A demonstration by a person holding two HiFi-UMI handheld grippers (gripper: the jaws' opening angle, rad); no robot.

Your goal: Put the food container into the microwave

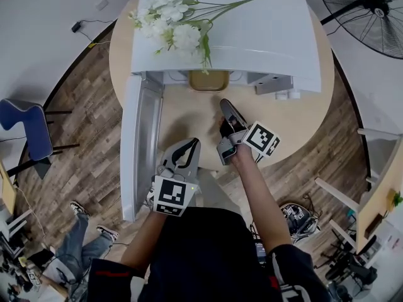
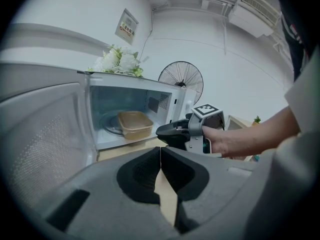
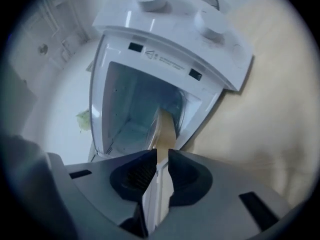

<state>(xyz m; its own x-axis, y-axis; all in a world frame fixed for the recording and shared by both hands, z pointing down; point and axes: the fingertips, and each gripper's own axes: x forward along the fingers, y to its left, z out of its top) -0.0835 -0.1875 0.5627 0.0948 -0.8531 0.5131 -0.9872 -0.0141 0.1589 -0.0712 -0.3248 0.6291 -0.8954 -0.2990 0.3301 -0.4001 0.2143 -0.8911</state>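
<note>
The container [image 2: 135, 124] sat inside the microwave [image 1: 252, 36] on its turntable, with the door [image 1: 140, 143] swung wide open to the left and flowers [image 1: 173, 17] lying on top. The right gripper [image 3: 160, 154] hung over the desk [image 1: 189, 118] just outside the opening, rolled onto its side, its jaws a narrow slit apart with nothing between them. The left gripper [image 2: 160, 151] hovered nearer the person, beside the door's free edge, pointing toward the cavity, its jaws pressed together at the tips and empty.
</note>
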